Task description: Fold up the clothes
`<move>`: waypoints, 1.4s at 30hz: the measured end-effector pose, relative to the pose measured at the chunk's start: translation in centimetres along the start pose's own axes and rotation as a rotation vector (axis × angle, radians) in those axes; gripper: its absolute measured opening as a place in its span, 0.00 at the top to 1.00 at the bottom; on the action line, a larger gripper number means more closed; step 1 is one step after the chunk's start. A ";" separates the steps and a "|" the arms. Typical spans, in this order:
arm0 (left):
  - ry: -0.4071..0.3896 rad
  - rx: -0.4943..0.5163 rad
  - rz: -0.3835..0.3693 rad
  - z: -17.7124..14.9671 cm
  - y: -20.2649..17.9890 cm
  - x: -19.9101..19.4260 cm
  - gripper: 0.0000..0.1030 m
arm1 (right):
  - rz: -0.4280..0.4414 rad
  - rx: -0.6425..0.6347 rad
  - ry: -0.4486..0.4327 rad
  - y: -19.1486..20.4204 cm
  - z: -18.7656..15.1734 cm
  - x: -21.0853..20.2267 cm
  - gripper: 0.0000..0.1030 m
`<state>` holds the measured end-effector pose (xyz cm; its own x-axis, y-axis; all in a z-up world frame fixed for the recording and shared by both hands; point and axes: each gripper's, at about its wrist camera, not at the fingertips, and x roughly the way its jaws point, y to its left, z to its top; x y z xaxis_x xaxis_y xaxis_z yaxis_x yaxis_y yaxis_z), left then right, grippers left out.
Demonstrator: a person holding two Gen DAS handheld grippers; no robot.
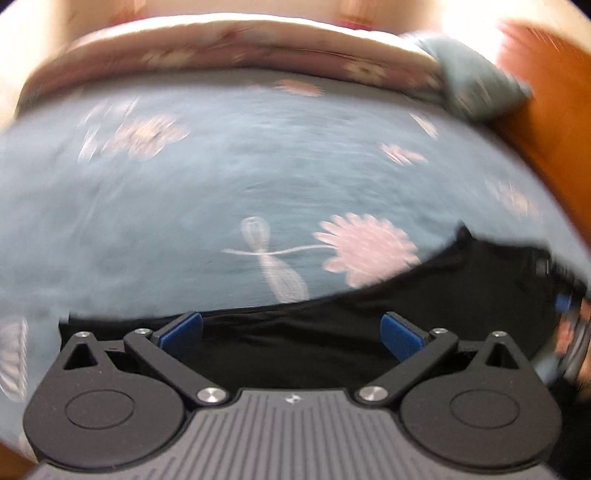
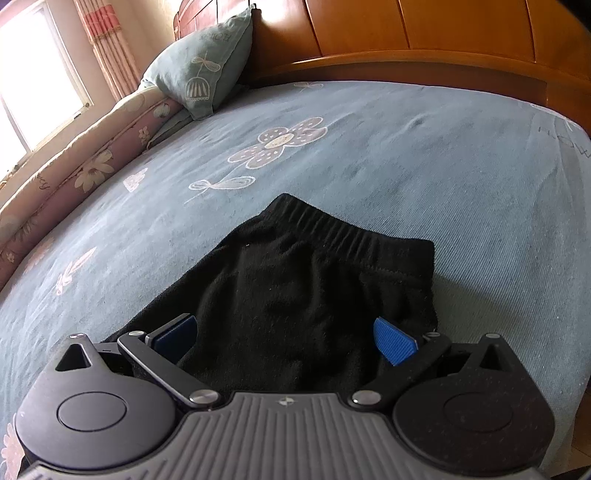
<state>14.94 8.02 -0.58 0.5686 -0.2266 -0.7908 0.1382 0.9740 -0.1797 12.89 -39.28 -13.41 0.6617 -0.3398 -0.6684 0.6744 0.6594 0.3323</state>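
Black shorts [image 2: 310, 295] flat on bed sheet [image 2: 424, 155], waistband toward headboard [image 2: 406, 33]. Right gripper [image 2: 284, 339] wide, empty, directly over shorts; left gripper [image 1: 291, 332] wide at side hem.

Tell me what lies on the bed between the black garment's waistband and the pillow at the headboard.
Nothing but bare bedspread, printed with a flower and a dragonfly. The right wrist view shows the stretch from the black garment up to the pillow clearly.

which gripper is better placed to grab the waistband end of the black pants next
Right. The open right gripper faces the black pants, with the waistband straight ahead. The left gripper sees only a plain edge, blurred.
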 end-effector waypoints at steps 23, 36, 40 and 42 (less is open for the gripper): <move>0.007 -0.033 -0.244 -3.5 -0.3 5.8 0.01 | 0.073 -0.146 -0.015 3.3 -1.5 -1.0 0.00; 0.067 0.305 -0.293 -6.3 -10.6 10.8 0.01 | 0.123 -0.098 0.020 2.6 -1.2 -1.1 0.00; 0.064 0.304 -0.279 -8.1 -9.0 9.3 0.01 | 0.136 -0.100 0.028 2.7 -1.2 -1.2 0.00; 0.073 0.317 -0.273 -8.9 -8.4 8.6 0.01 | 0.150 -0.100 0.032 2.7 -1.3 -1.4 0.00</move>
<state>11.42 -2.07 -11.08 0.4192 -0.4642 -0.7802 0.5250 0.8251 -0.2088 13.32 -36.19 -12.41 0.7406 -0.2126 -0.6375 0.5321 0.7649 0.3631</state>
